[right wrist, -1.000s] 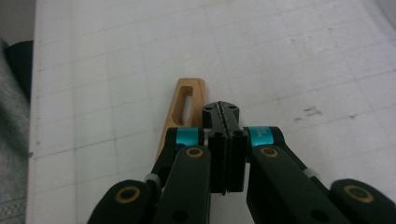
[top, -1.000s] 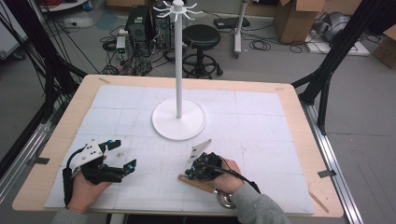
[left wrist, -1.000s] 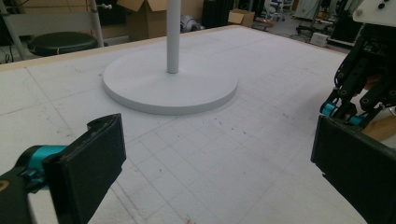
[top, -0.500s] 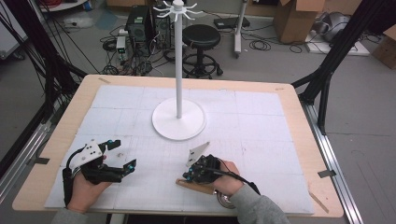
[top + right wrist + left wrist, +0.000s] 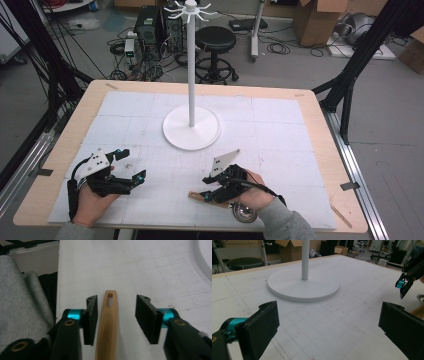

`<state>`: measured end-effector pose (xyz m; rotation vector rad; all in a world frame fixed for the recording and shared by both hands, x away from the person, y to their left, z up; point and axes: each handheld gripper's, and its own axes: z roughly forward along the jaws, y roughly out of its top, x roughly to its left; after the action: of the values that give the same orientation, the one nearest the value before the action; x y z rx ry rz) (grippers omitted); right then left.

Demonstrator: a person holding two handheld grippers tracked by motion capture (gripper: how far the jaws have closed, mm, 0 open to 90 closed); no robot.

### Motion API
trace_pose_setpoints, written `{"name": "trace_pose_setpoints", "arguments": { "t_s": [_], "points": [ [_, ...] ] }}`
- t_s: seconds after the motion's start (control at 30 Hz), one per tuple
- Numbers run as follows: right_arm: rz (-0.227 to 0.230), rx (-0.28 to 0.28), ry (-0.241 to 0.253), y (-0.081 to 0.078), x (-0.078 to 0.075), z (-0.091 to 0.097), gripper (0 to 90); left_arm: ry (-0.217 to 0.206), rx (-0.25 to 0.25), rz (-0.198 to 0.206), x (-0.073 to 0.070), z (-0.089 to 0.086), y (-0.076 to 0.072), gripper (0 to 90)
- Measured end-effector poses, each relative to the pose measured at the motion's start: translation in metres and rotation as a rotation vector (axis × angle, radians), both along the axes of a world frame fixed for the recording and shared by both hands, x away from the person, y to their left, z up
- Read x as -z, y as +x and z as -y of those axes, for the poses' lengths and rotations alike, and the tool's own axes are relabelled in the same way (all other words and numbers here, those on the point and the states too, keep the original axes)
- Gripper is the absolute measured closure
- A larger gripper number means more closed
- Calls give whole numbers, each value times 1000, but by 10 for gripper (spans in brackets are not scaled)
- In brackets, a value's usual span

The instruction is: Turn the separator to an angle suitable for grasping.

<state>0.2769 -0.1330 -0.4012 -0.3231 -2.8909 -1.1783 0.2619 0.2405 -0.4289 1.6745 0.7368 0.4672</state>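
A utensil lies near the table's front edge, with a wooden handle (image 5: 199, 196) (image 5: 108, 315) and a round metal head (image 5: 245, 214). My right gripper (image 5: 204, 188) (image 5: 117, 302) is open, one jaw on each side of the handle's slotted end, not touching it. My left gripper (image 5: 133, 164) (image 5: 327, 322) rests open at the front left with only bare mat between its jaws. A white stand has a round base (image 5: 191, 127) (image 5: 303, 286), a tall pole (image 5: 191, 65) and hooks at the top, and stands mid-table beyond both grippers.
A white gridded mat (image 5: 280, 130) covers the wooden table (image 5: 320, 120). A grey sleeve (image 5: 22, 297) lies left of the right gripper's jaws. The right gripper (image 5: 405, 285) appears at the far right of the left gripper view. Stool, cables and boxes sit on the floor behind.
My right gripper has shifted slightly over the wooden handle. The left gripper and the stand have not moved.
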Motion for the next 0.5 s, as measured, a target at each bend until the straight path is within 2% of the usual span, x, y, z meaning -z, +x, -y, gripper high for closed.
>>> {"name": "trace_pose_setpoints", "arguments": {
  "t_s": [0.07, 0.2, 0.27, 0.3, 0.4, 0.5],
  "points": [
    [1, 18, -1, -4, -2, 5, 382, -2, -3, 1, 0, 0, 0, 37],
    [-37, 41, -2, -4, -7, 13, 335, -5, -1, 3, 0, 0, 1, 37],
    [-27, 48, -7, -5, -9, 15, 226, -7, -3, -2, 0, 0, 1, 37],
    [-35, 64, -18, -5, -10, 16, 160, -9, -3, 0, 0, 1, 2, 37],
    [-11, 91, -54, -8, -14, 18, 7, -10, -2, 2, 1, 1, 2, 37],
    [7, 95, -74, -9, -17, 22, 7, -11, 0, 0, 1, 0, 3, 37]
  ]
}}
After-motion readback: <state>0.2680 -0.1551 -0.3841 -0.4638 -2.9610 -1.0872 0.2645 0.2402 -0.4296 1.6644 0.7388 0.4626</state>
